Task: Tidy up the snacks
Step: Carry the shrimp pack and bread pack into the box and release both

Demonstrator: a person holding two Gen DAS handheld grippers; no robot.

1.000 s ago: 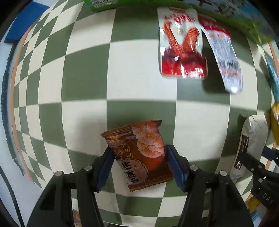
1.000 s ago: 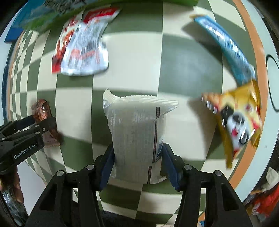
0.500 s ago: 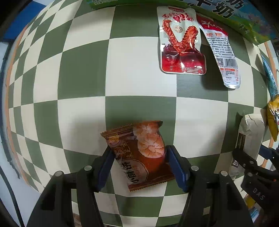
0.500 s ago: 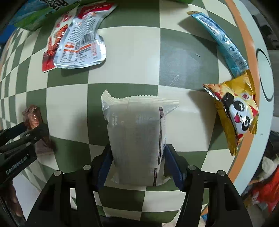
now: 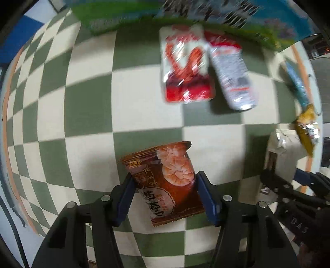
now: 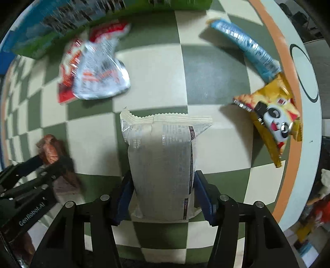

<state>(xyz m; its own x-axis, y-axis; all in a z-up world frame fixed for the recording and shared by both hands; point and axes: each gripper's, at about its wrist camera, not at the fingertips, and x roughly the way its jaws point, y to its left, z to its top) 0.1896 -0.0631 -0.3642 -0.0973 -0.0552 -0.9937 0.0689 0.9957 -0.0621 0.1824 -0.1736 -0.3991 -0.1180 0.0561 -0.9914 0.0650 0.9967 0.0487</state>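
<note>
My left gripper [image 5: 165, 193] is shut on a brown shrimp-cracker packet [image 5: 167, 181], held above the green-and-cream checked tablecloth [image 5: 82, 107]. My right gripper [image 6: 163, 193] is shut on a white snack packet [image 6: 160, 156], back side up. Each gripper shows at the edge of the other view: the right one with its white packet [image 5: 282, 150] at the right, the left one with its brown packet [image 6: 51, 152] at the left. A red chicken-wing pouch [image 5: 185, 68] and a silver-backed pouch [image 5: 233, 78] lie ahead, blurred.
A green and blue carton [image 5: 185, 18] lies along the far side. A blue stick packet [image 6: 245, 47] and a yellow panda packet [image 6: 272, 119] lie at the right by the cloth's orange border [image 6: 288, 86]. The table edge [image 6: 313, 82] is just beyond.
Both grippers keep their packets. The views have shifted: the far pouches and carton sit lower and nearer in frame and are motion-blurred now.
</note>
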